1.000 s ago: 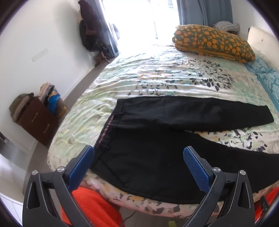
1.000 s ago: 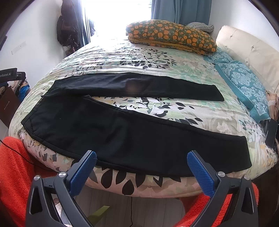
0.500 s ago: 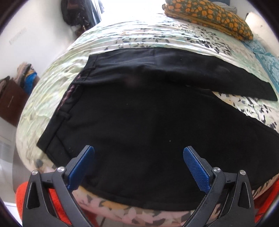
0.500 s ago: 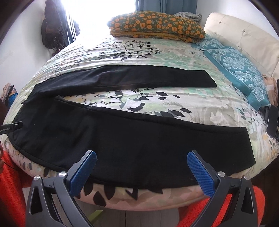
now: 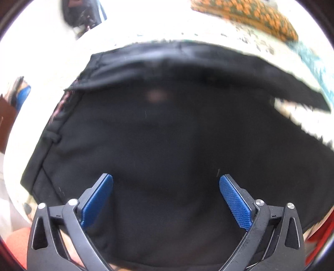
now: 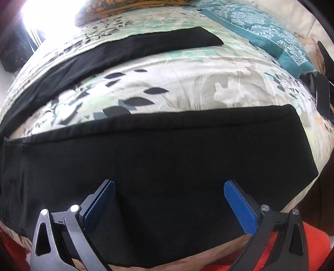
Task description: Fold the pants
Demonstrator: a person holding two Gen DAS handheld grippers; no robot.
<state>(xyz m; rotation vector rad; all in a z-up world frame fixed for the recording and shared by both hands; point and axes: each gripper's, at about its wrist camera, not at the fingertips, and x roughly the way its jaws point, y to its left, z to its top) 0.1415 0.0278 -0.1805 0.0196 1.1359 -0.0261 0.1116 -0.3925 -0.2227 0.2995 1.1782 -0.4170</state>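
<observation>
Blue-padded left gripper: lower centre of the left wrist view; jaws spread wide, nothing between the pads, black cloth directly beyond them.
Blue-padded right gripper: lower centre of the right wrist view; jaws equally wide apart, holding nothing, poised over the near trouser leg.
Black fabric pants: laid flat on the bed; fill most of the left wrist view, waistband with belt loop at left of frame.
Near leg: broad black band across the middle of the right wrist view, hem at right of frame, lower edge at the mattress side.
Far leg: narrower black strip running toward upper centre, apart from the near leg, bedspread showing between them.
Floral white-and-green bedspread: under the pants; dark leaf print in mid-frame.
Orange fuzzy fabric: lower right corner, below the bed edge.
Teal patterned pillow: upper right.
Orange-spotted pillow: upper right of the left wrist view, blurred.
</observation>
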